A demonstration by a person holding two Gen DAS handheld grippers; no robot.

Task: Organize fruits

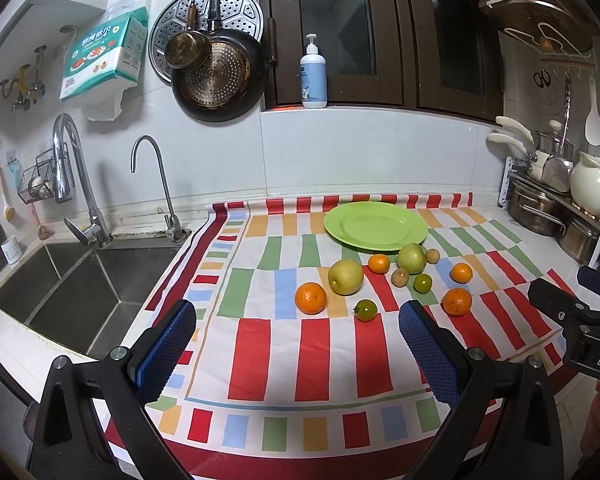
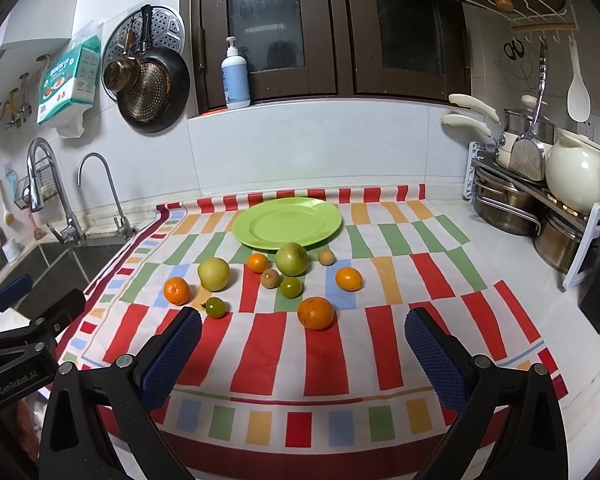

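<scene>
A green plate (image 1: pixel 376 226) (image 2: pixel 287 222) lies empty at the back of a striped cloth. In front of it lie loose fruits: two pale green pears (image 1: pixel 345 277) (image 2: pixel 292 259), several oranges (image 1: pixel 310 298) (image 2: pixel 316 313), two green tomatoes (image 1: pixel 366 310) (image 2: pixel 291 287) and two small brown fruits (image 1: pixel 400 277) (image 2: pixel 270 278). My left gripper (image 1: pixel 296 322) is open and empty, held near the front of the cloth. My right gripper (image 2: pixel 302 330) is open and empty, just short of the nearest orange.
A steel sink (image 1: pixel 72 284) with two taps lies left of the cloth. A rack of pots (image 2: pixel 540 216) and a white jug (image 2: pixel 576 176) stand at the right. Pans hang on the wall; a soap bottle (image 1: pixel 314 74) stands on the sill.
</scene>
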